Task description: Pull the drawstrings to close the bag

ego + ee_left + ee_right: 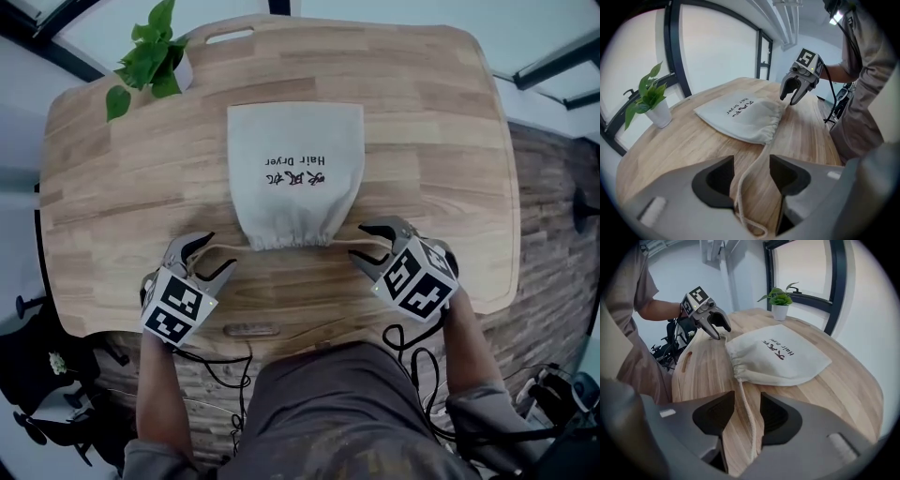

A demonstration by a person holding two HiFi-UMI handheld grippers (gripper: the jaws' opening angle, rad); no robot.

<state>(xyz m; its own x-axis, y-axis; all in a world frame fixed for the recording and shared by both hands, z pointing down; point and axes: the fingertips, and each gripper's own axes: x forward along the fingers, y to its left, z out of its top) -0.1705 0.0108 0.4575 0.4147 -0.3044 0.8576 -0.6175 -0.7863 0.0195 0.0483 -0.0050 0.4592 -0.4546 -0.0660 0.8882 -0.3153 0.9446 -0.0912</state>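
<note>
Nearest the camera, the person's lap [347,412] is seen at the table's front edge, and a gripper is held in each hand just above the wooden table [422,112]. The left gripper [211,255] is held with its jaws apart; the left drawstring [746,170] is seen running loose between them, gripped by neither pad, and it ends in a small loop on the wood. The right gripper [368,248] is likewise held with its jaws wide apart, and the right drawstring [746,413] is laid slack through the gap, not pinched. Between the two grippers, the bag's mouth [286,239] is seen gathered tight into pleats, with one cord led out to each side. Beyond it, the pale cloth bag [295,178] is laid flat in the middle of the table, with "Hair Dryer" printed on it. At the far left corner, a small potted plant [150,56] is stood upright, well apart from the bag
</note>
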